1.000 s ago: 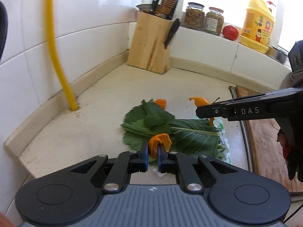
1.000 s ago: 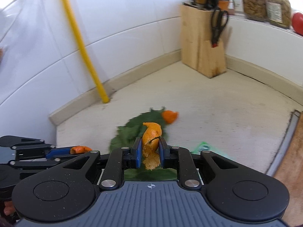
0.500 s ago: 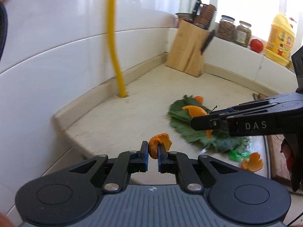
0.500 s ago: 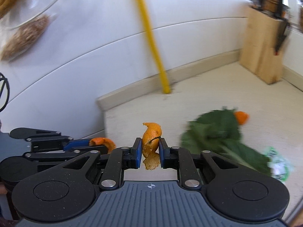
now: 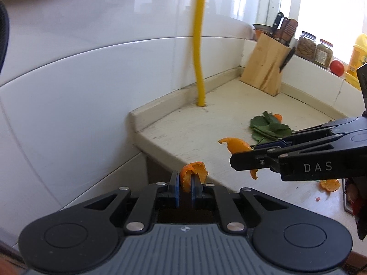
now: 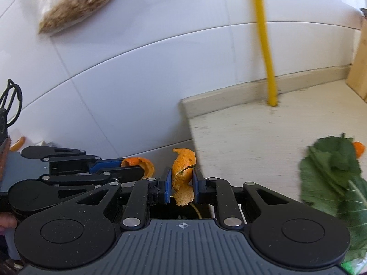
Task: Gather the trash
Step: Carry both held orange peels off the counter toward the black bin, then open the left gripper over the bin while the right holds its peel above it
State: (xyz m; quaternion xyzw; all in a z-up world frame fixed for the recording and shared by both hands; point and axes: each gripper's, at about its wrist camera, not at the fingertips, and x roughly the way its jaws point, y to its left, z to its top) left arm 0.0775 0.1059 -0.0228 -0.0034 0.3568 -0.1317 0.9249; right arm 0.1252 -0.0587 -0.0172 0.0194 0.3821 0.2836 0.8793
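Note:
My left gripper (image 5: pixel 184 182) is shut on a curled orange peel (image 5: pixel 193 174), held at the left end of the counter near its edge. My right gripper (image 6: pixel 182 178) is shut on a longer orange peel (image 6: pixel 183 167); in the left wrist view that gripper (image 5: pixel 238 160) reaches in from the right with its peel (image 5: pixel 236 145) sticking out. The right wrist view shows the left gripper (image 6: pixel 128 167) at lower left with its peel (image 6: pixel 140 162). Green leaves (image 5: pixel 268 129) and another peel piece (image 5: pixel 277 116) lie on the counter. One more peel scrap (image 5: pixel 330 184) lies at the right.
A yellow pipe (image 5: pixel 198 57) rises from the counter (image 5: pixel 206 126) by the tiled wall. A wooden knife block (image 5: pixel 266 66) stands in the corner, with jars (image 5: pixel 305 47), a tomato (image 5: pixel 337 67) and a yellow bottle (image 5: pixel 356 57) on the sill. A bag of grain (image 6: pixel 80 2) hangs on the wall.
Both grippers have swung left with their peels, away from the leaves and toward the counter's left end. The wall beyond the counter edge now fills more of both views.

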